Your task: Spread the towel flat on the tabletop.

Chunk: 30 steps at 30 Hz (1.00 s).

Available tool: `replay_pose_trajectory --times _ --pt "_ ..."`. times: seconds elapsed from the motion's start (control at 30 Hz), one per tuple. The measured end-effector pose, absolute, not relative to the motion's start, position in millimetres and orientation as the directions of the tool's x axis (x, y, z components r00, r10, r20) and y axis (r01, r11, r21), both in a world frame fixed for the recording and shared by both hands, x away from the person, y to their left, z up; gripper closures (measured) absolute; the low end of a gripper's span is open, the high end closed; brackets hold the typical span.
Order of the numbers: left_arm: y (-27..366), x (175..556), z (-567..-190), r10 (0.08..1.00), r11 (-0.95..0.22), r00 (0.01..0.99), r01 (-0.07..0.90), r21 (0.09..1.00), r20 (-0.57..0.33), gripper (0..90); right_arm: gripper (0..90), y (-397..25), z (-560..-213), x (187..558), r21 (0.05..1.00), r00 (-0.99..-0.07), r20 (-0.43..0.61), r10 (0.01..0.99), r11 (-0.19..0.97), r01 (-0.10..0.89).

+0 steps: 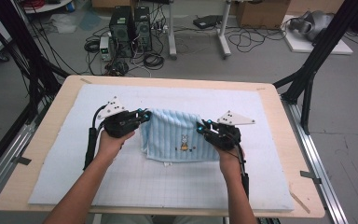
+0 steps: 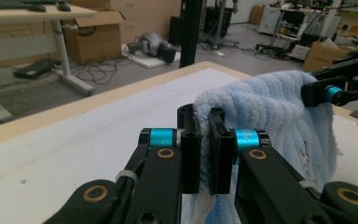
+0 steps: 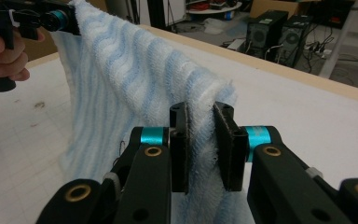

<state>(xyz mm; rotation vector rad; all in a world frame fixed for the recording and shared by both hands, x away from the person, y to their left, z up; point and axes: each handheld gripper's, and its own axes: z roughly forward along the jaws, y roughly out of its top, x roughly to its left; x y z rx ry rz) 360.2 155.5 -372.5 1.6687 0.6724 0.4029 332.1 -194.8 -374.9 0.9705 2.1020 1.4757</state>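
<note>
The wooden table [image 1: 279, 100] carries a pale gridded mat [image 1: 121, 182] over most of its top. Near the middle of that mat is the blue striped towel [image 1: 177, 135], held up by two upper corners so its top edge stretches between the grippers and the rest hangs toward the person. The high view shows a small rabbit picture low on the towel's near face, which neither gripper view catches.

Left of the towel, the left gripper [image 1: 143, 113] grips the upper left corner. The left gripper view shows its jaws pressed nearly together on a thin fold of towel [image 2: 270, 107], with the other gripper's tip at the far corner.

Right of the towel, the right gripper [image 1: 200, 126] holds the upper right corner. The right gripper view shows its jaws pinching a thicker bunch of terry [image 3: 135, 74], so they stand further apart, and the lifted cloth's ribbed stripes show clearly.
</note>
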Motion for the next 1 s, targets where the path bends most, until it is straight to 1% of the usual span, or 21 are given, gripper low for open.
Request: replay_pose_trajectory --times 0.17,0.23,0.3,0.47,0.73,0.87,0.9,0.93,0.97,1.0 --pt "154.8 346.7 -383.9 0.598 -0.133 0.79 0.263 0.956 -0.134 85.0 78.7 -197.0 -391.6 317.0 0.896 -0.694 0.106 0.712 0.234 0.377" --pt "152.2 338.0 -388.9 0.58 -0.165 0.804 0.275 0.947 -0.132 85.0 79.2 -198.4 -394.2 313.4 0.892 -0.695 0.107 0.711 0.24 0.382" --pt "151.1 329.0 -394.8 0.564 -0.169 0.813 0.286 0.943 -0.145 84.9 79.8 -204.1 -403.1 301.3 0.881 -0.702 0.12 0.702 0.251 0.401" --pt "146.1 311.4 -408.4 0.524 -0.219 0.837 0.311 0.925 -0.157 84.8 79.9 -211.3 -413.8 285.9 0.861 -0.71 0.133 0.691 0.274 0.428" --pt "144.7 283.1 -420.1 0.473 -0.255 0.863 0.324 0.911 -0.175 84.5 79.9 -216.2 -430.4 260.2 0.82 -0.743 0.16 0.65 0.332 0.467" --pt "147.3 270.4 -425.5 0.452 -0.274 0.875 0.321 0.907 -0.173 84.0 79.7 -217.9 -437.1 247.1 0.813 -0.751 0.178 0.635 0.335 0.476" --pt "148.2 268.2 -426.8 0.444 -0.273 0.878 0.32 0.907 -0.176 81.9 79.7 -218.4 -438.5 243.9 0.811 -0.754 0.179 0.632 0.339 0.477" --pt "149.1 266.0 -427.7 0.44 -0.277 0.88 0.321 0.906 -0.177 81.9 79.4 -218.9 -440.1 241.1 0.81 -0.757 0.181 0.628 0.341 0.477" --pt "150.0 264.4 -428.5 0.438 -0.281 0.881 0.322 0.904 -0.178 78.5 79.2 -219.5 -441.6 238.3 0.808 -0.758 0.183 0.626 0.342 0.479" --pt "151.3 263.2 -429.0 0.45 -0.282 0.876 0.327 0.902 -0.177 71.1 78.9 -220.1 -443.2 235.7 0.81 -0.757 0.179 0.628 0.343 0.476"
